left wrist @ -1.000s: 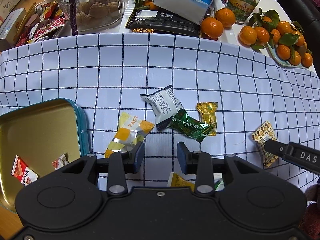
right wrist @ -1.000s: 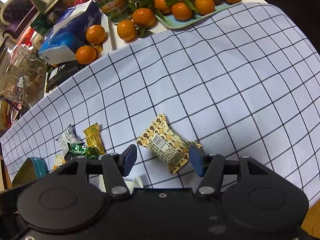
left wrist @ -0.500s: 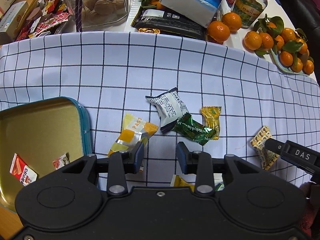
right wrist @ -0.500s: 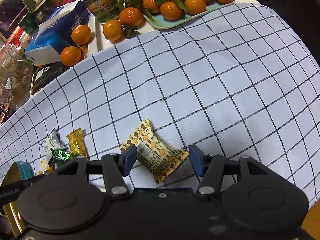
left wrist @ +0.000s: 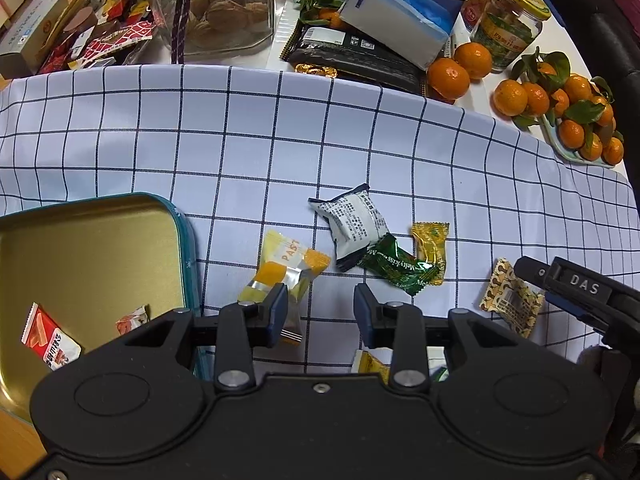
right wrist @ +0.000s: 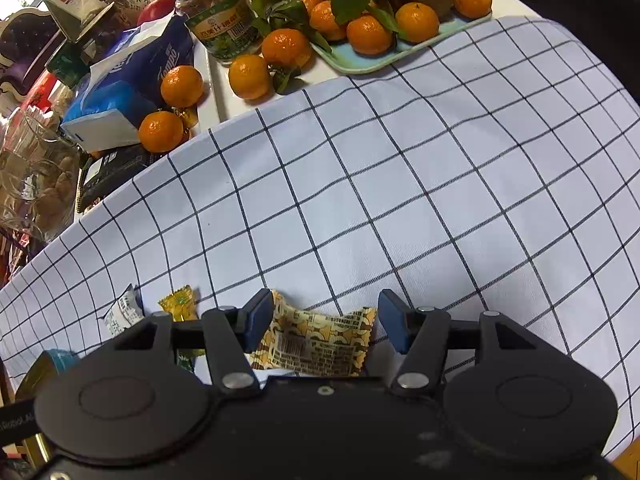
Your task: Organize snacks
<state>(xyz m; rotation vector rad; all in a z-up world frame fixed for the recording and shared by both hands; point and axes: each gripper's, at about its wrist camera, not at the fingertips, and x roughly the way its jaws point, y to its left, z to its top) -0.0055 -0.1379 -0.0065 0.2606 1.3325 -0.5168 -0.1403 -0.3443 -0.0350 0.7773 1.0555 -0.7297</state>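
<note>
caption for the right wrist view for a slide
Open right gripper straddles a brown patterned snack on the checked cloth.

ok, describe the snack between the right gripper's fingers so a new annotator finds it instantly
Start at the checked tablecloth and go to its near edge, where the right gripper is open. The brown-and-cream patterned packet lies flat between its fingers, barcode up. Its cluster neighbours are green, gold, white or yellow-orange; this one lies alone to their right.
</note>
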